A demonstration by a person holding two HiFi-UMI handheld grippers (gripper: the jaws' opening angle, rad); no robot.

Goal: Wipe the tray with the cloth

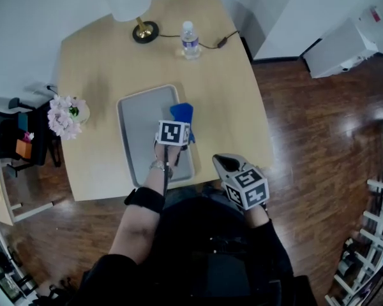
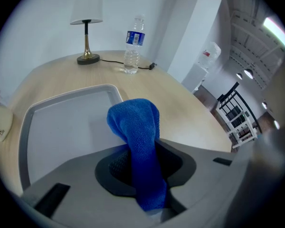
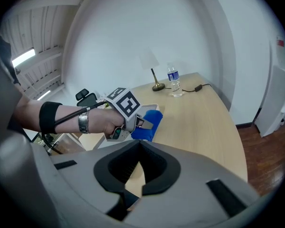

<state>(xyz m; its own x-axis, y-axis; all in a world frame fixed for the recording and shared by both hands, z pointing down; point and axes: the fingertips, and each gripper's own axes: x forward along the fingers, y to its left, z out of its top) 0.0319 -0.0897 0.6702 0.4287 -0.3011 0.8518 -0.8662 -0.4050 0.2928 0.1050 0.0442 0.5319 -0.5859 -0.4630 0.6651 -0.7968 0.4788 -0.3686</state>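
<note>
While pink flowers (image 1: 65,116) sat at the left edge of the table (image 1: 230,107), the grey tray (image 1: 135,132) lay just beside them, with a lamp (image 1: 133,8) and a bottle (image 1: 189,40) well behind. The left gripper (image 2: 141,167) pinched the blue cloth (image 2: 135,127) over the tray's right rim; only its own view showed that grip. The right gripper (image 3: 137,148), jaws together and empty, hung near the table's front edge, and its view caught a watch (image 3: 83,123) on the other wrist.
</note>
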